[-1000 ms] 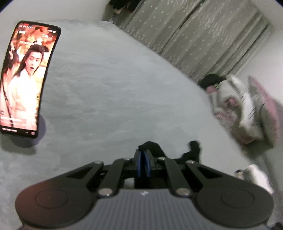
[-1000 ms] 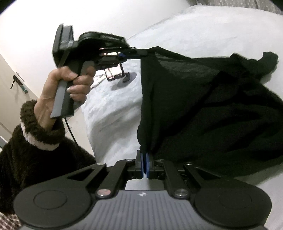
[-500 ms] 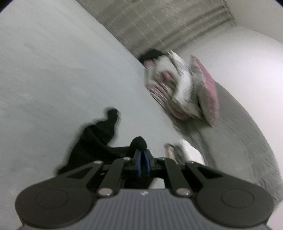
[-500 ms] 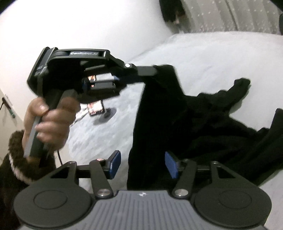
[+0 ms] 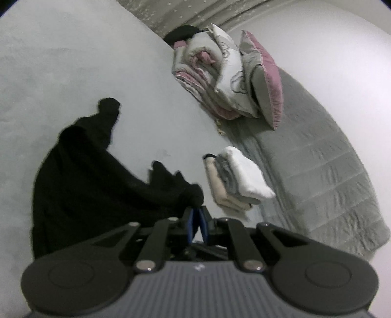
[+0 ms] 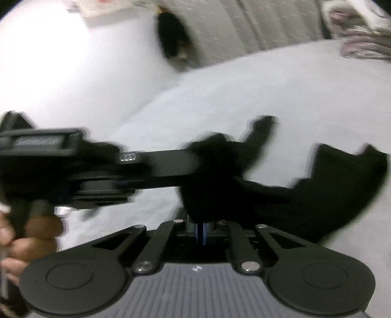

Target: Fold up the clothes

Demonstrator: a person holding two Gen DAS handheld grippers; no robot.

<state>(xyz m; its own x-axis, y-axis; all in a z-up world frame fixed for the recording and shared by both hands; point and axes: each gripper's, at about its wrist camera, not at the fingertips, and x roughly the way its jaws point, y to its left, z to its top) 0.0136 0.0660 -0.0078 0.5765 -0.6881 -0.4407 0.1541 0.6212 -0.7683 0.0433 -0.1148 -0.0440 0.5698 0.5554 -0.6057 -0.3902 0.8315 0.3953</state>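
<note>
One black knit garment [image 5: 80, 186], soft, matte and crumpled, lies partly on the pale grey bed [image 5: 48, 73], whose cover has a faint plush texture. Two pairs of tongs are at work. The left tongs [image 5: 197, 221], with two blue pads pressed close together, pinch a bunched black fold of the garment at their tips. In the right wrist view, the right tongs [image 6: 202, 230] likewise have their blue pads nearly touching, closed on a hanging edge of the same cloth just above them. The left tongs [image 6: 185, 161] reach in from the left there as a long black bar, blurred, and a person's hand [image 6: 29, 234] grips their handle.

From the gripped part the garment spreads in an irregular shape, with one narrow end [image 5: 108, 105] lying flat on the bed and a broad lobe [image 6: 342, 186] draped to the right.

Near the bed's far side sits one small stack of three folded pieces [image 5: 238, 178]: beige at the bottom, grey in the middle, white and fluffy on top. Beyond it rests one rolled pink-and-grey quilt [image 5: 207, 71] and one flat grey pillow with a pink edge [image 5: 266, 80], leaning together. A grey quilted cover [image 5: 317, 176], stitched in rectangular panels, runs along the right. A patterned grey curtain [image 5: 171, 12] hangs behind.
</note>
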